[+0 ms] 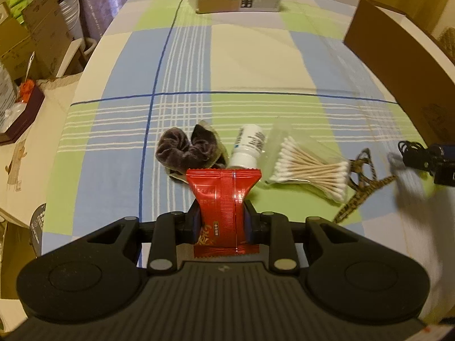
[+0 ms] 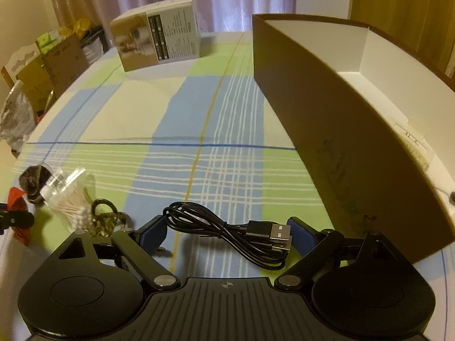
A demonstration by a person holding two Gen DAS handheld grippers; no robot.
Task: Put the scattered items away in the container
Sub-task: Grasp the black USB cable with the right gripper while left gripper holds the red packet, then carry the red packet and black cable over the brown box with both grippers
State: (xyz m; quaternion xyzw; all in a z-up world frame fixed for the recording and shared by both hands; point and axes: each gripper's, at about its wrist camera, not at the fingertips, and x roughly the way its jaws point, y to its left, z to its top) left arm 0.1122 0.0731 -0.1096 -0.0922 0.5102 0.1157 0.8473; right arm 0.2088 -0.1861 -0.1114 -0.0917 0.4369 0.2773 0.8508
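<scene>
Plaid tablecloth [image 2: 159, 108], brown box [image 2: 327, 130] at its right edge. Left gripper [image 1: 223, 216]: jaws pinching red packet [image 1: 223, 193], well left of box. Right gripper [image 2: 227, 233]: jaws spread around black cable [image 2: 227, 227], just beside box wall. Swabs [image 1: 310, 167], bottle [image 1: 248, 147], scrunchie [image 1: 182, 147] lie left of box. Risk: loose cable loops snagging the wall; packet slipping, pinched narrowly.

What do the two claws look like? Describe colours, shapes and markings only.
Both the left claw and right claw are matte black, with ribbed bodies, round side discs, silver pivot pins, blue finger pads and a small crosshair mark. No sleeves or hands show.
</scene>
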